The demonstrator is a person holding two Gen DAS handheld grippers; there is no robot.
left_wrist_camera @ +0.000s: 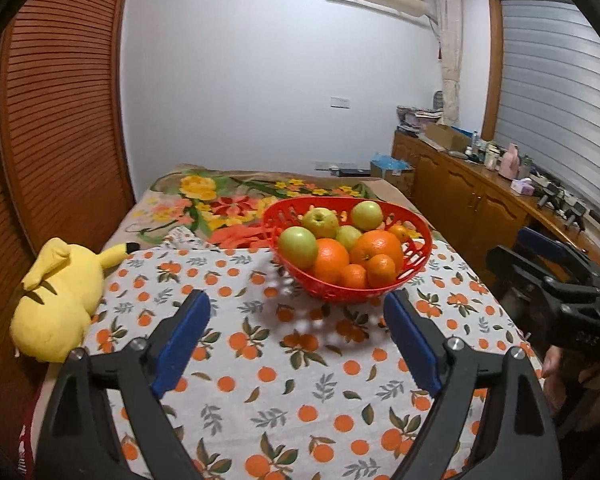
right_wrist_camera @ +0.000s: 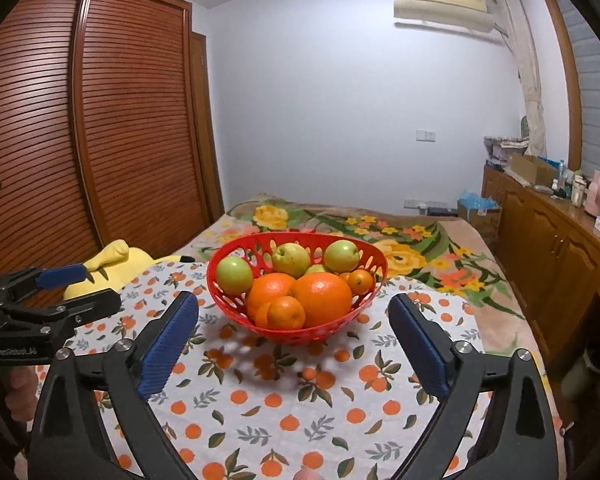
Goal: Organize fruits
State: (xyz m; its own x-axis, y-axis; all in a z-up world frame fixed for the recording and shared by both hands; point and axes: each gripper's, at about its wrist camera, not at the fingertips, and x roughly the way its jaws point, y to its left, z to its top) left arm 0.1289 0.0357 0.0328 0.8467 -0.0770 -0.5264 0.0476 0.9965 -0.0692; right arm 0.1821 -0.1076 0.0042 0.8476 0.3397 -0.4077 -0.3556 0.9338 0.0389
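Note:
A red slotted basket (left_wrist_camera: 420, 248) (right_wrist_camera: 220, 292) stands on the orange-print cloth (left_wrist_camera: 284, 376) (right_wrist_camera: 300, 400). It holds several green apples (left_wrist_camera: 298, 246) (right_wrist_camera: 235, 275), large oranges (left_wrist_camera: 376, 248) (right_wrist_camera: 321, 294) and small tangerines (left_wrist_camera: 381, 270) (right_wrist_camera: 286, 313). My left gripper (left_wrist_camera: 296, 312) is open and empty, just short of the basket. My right gripper (right_wrist_camera: 294, 314) is open and empty, its blue pads (right_wrist_camera: 168, 344) on either side of the basket's near face. Each gripper shows at the edge of the other's view (left_wrist_camera: 540, 264) (right_wrist_camera: 80, 284).
A yellow plush toy (left_wrist_camera: 60, 296) (right_wrist_camera: 116, 264) lies at the cloth's left edge by the wooden slatted wardrobe (left_wrist_camera: 60, 120). A floral blanket (left_wrist_camera: 220, 200) covers the bed behind. A cluttered wooden sideboard (left_wrist_camera: 480, 184) (right_wrist_camera: 552, 232) runs along the right.

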